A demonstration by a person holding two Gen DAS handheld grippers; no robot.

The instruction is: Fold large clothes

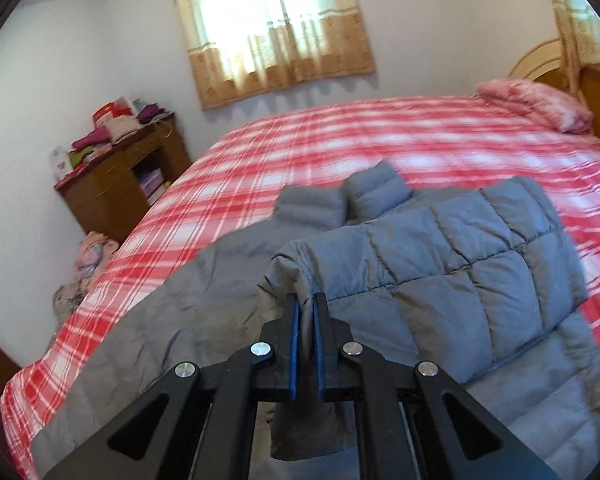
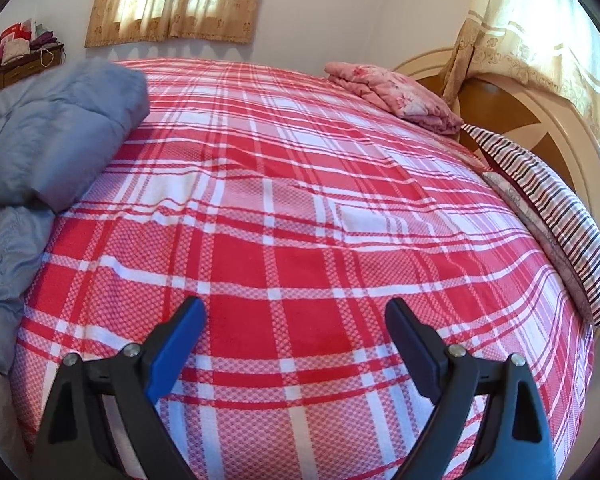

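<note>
Grey quilted puffer jacket (image 1: 440, 248) lies spread on the near left part of the bed with the red-and-white plaid cover (image 2: 300, 208), its collar toward the window, and one sleeve is lifted off it. The left gripper (image 1: 305, 304) has its fingers (image 1: 293, 344) closed tight on the cuff of that sleeve, a tail of grey cloth hanging below them, so the padded sleeve drapes from the grip across the jacket's body. The right gripper (image 2: 296, 312) hangs over bare plaid cover just to the right of the jacket, fingers spread wide and holding nothing. The step in hand looks like folding the sleeve inward over the body. To do it well, I would carry the cuff low and straight across so the sleeve lands flat along the back panel instead of bunching, and let go only once the cloth rests there. The free right gripper could pin the jacket's near edge, since slippery padded fabric tends to drag along. A folded pink floral blanket (image 2: 396, 96) sits well apart near the wooden headboard (image 2: 500, 120).
</note>
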